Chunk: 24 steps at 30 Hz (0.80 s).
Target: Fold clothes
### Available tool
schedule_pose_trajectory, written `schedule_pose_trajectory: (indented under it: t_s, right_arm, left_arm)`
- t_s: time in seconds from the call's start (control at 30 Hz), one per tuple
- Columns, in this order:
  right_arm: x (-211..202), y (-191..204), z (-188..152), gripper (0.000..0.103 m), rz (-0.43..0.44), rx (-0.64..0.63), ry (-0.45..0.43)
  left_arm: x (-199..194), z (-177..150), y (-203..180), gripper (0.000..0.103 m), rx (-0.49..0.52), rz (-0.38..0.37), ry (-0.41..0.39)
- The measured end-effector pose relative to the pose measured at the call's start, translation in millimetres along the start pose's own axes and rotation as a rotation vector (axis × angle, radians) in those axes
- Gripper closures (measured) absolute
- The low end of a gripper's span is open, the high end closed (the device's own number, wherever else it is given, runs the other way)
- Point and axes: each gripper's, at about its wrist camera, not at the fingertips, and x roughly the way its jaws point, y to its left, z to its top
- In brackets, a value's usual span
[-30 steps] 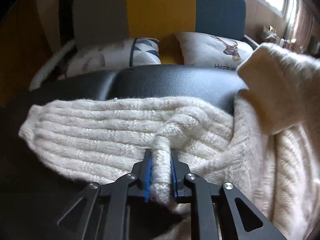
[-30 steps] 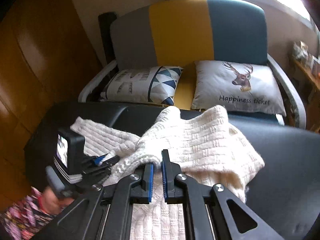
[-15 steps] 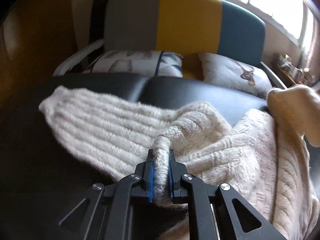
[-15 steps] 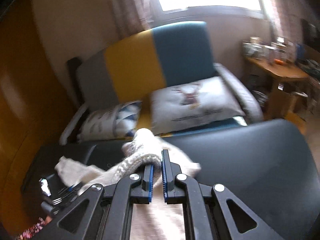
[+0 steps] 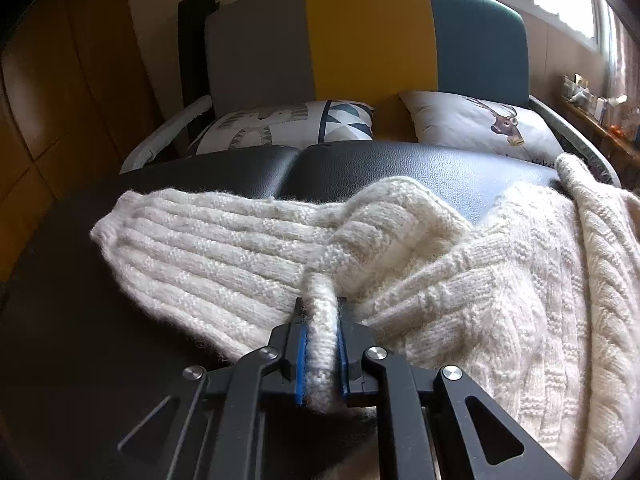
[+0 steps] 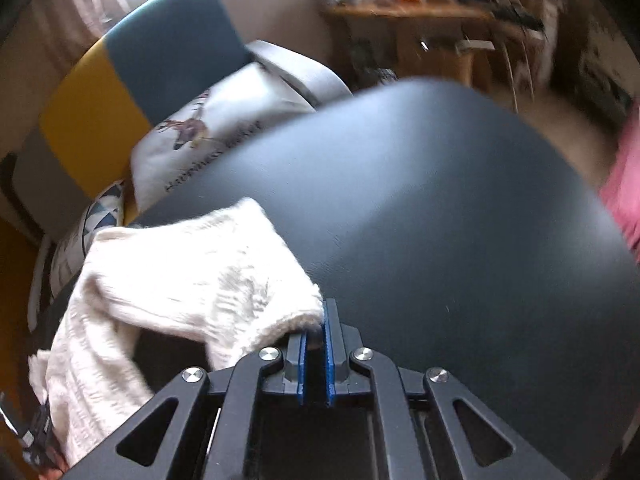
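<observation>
Cream sweater (image 5: 248,256) spread over black bench (image 5: 440,168) (cable knit, one sleeve flat). Left gripper (image 5: 320,354) jaws pinching a thick fold. Right gripper (image 6: 314,344) jaws pinching a thin edge, lifted.

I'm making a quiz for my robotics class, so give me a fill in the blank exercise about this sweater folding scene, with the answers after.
1. The left gripper is shut on a fold of the cream knitted ____.
2. The garment lies on a padded surface whose colour is ____.
3. The white cushion behind that surface shows the head of a ____.
4. The middle stripe of the sofa backrest is ____.

Missing words: sweater; black; deer; yellow
</observation>
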Motion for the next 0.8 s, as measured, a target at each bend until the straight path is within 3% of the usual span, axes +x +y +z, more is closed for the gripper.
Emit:
schedule_pose_trajectory:
  t_s: [0.17, 0.2, 0.33, 0.4, 0.47, 0.53, 0.67, 0.8]
  right_arm:
    - [20.0, -28.2, 2.6, 0.094, 0.073, 0.016, 0.105]
    - [15.3, -31.9, 6.1, 0.082, 0.057, 0.007, 0.103]
    - [-47.9, -17.5, 11.6, 0.074, -0.099, -0.044, -0.124]
    - [-71.1, 7.3, 11.2, 0.074, -0.077, -0.139, -0.194]
    - [-78.8, 38.0, 9.7, 0.072, -0.054, -0.265, -0.203]
    - [-68.4, 70.1, 6.3, 0.07, -0.037, -0.404, -0.152]
    - [-35.9, 102.7, 2.2, 0.07, -0.015, -0.531, -0.106]
    - [12.5, 126.5, 7.8, 0.07, 0.061, -0.519, 0.022]
  left_arm:
    - [-0.4, -0.5, -4.9, 0.091, 0.013, 0.02, 0.001]
    - [-0.5, -0.6, -4.4, 0.09, 0.012, 0.018, 0.0]
    - [-0.9, -0.6, -4.7, 0.086, 0.008, 0.024, 0.001]
    - [-1.4, 0.7, -7.6, 0.083, 0.023, 0.045, 0.005]
    - [-6.4, 5.2, -8.9, 0.067, 0.03, 0.056, 0.011]
    - [-14.2, 11.4, -9.3, 0.045, 0.032, 0.056, 0.019]
    - [-35.8, 26.8, -11.0, 0.031, -0.015, 0.024, -0.036]
    - [-32.2, 44.1, -30.6, 0.017, -0.006, -0.048, 0.002]
